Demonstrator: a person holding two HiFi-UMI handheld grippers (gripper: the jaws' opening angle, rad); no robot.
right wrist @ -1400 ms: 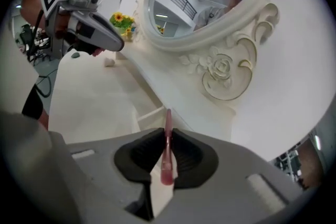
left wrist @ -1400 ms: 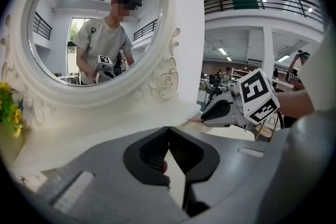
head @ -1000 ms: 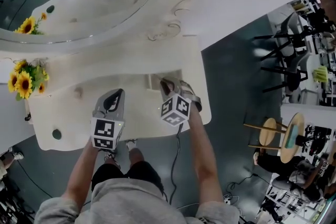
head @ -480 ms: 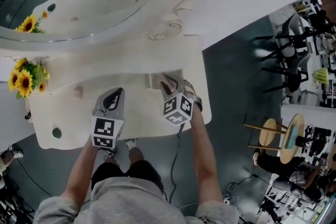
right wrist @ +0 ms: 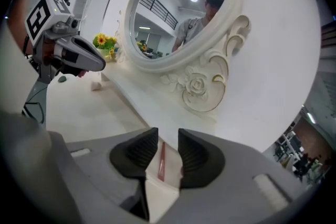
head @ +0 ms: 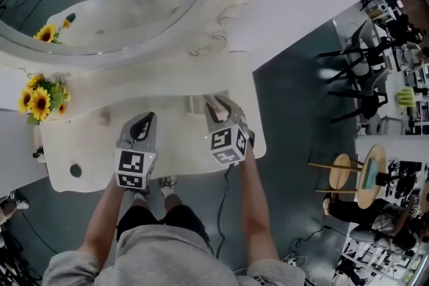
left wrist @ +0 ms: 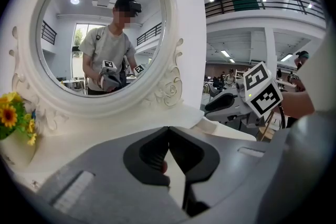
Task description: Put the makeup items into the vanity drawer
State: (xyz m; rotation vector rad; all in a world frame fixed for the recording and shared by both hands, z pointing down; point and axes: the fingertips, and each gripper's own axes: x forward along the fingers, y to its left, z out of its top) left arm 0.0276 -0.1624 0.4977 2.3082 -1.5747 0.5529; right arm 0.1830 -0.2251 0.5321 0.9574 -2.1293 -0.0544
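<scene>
**A vanity set up in an open workshop hall**

A white carved table (head: pixel 87 151) with an oval mirror (head: pixel 100 3) and sunflowers (head: pixel 41 98) stands on a bare grey floor (head: pixel 295 117). Black work chairs (head: pixel 355 70) and cluttered benches (head: pixel 402 10) stand nearby. A railed balcony (left wrist: pixel 273 0) runs overhead.

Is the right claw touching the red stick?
Apart. The right gripper view shows white gaps either side of the red stick, which lies below the right claw, whose jaws have just been opening.

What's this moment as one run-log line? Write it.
left gripper: jaws shut | right gripper: jaws just opened, apart | red stick: ungripped, seen between right jaws, lying in drawer
</scene>
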